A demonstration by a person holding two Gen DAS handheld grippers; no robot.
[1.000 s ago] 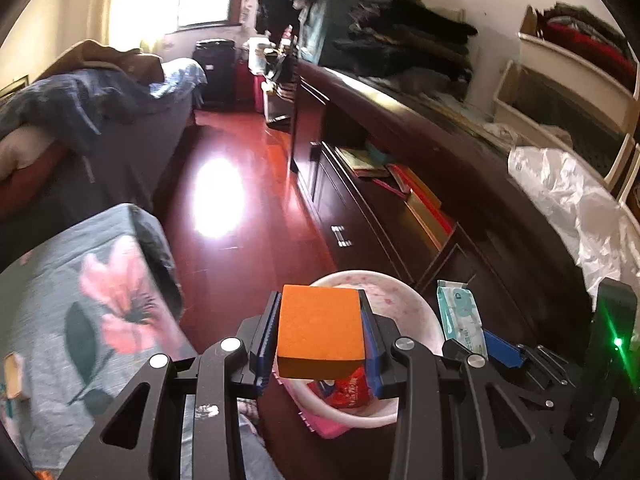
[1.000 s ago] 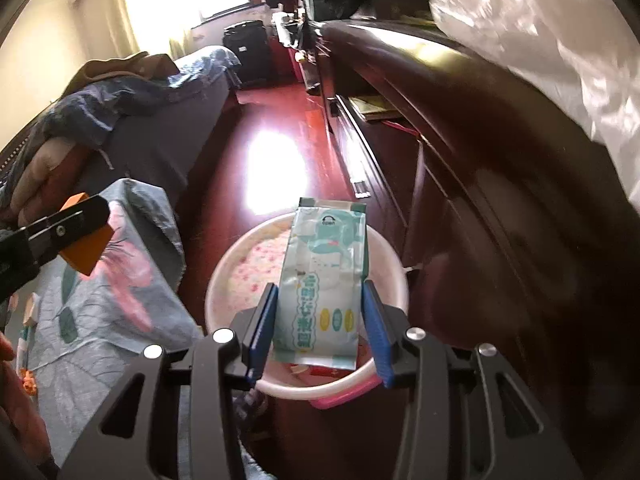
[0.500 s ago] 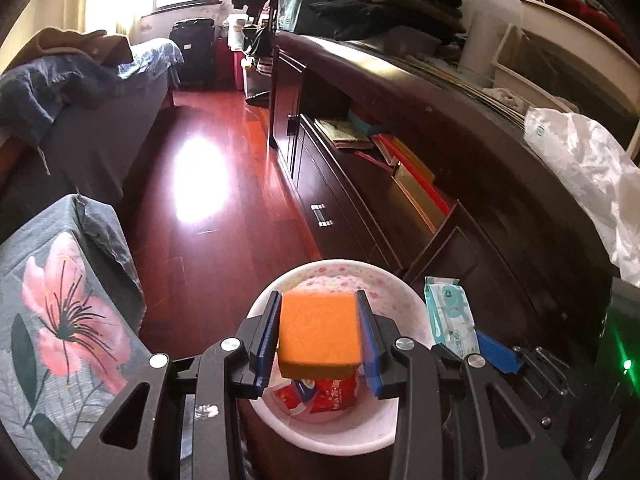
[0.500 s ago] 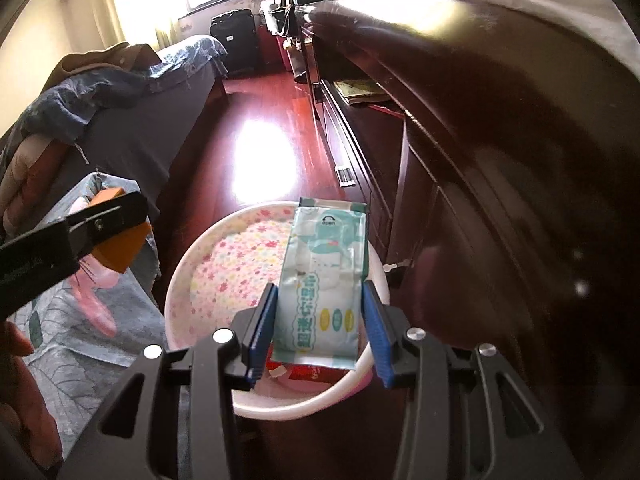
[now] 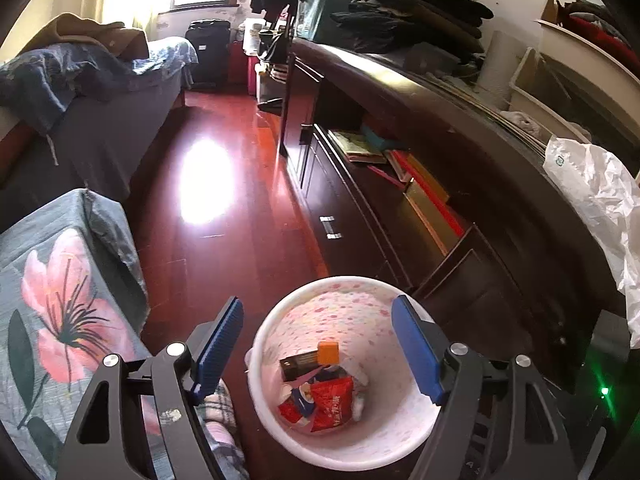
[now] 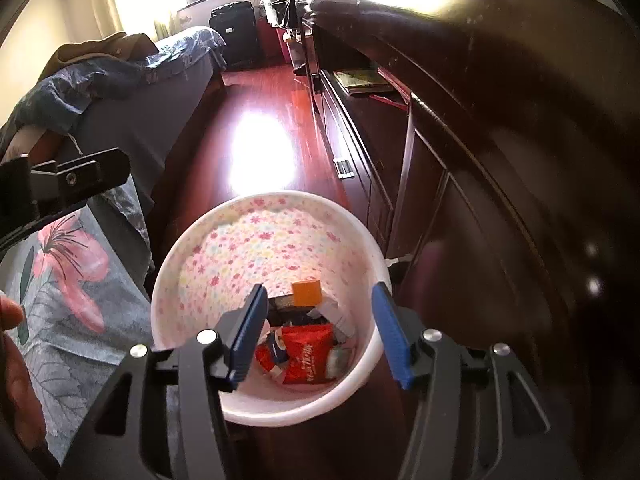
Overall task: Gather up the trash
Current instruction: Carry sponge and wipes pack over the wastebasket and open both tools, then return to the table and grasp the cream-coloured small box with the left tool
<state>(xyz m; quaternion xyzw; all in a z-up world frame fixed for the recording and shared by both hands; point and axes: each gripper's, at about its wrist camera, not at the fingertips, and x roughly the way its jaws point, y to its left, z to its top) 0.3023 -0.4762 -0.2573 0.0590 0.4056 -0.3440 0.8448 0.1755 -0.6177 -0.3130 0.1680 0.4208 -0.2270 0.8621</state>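
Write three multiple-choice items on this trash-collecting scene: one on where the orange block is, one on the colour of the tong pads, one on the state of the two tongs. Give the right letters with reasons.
1. Where is the orange block?
A. Inside the floral bin
B. On the flower-print blanket
C. Between the left tongs

2. What colour are the pads on the tongs?
A. Red
B. Blue
C. Green

3. How do the left tongs and right tongs stand?
A. Both clamped on trash
B. Only the left holds something
C. Both open with nothing between them

Answers:
1. A, the block lies at the bin's bottom beside the red wrapper.
2. B, both views show blue pads.
3. C, each pair has just been opening and frames only the bin below.
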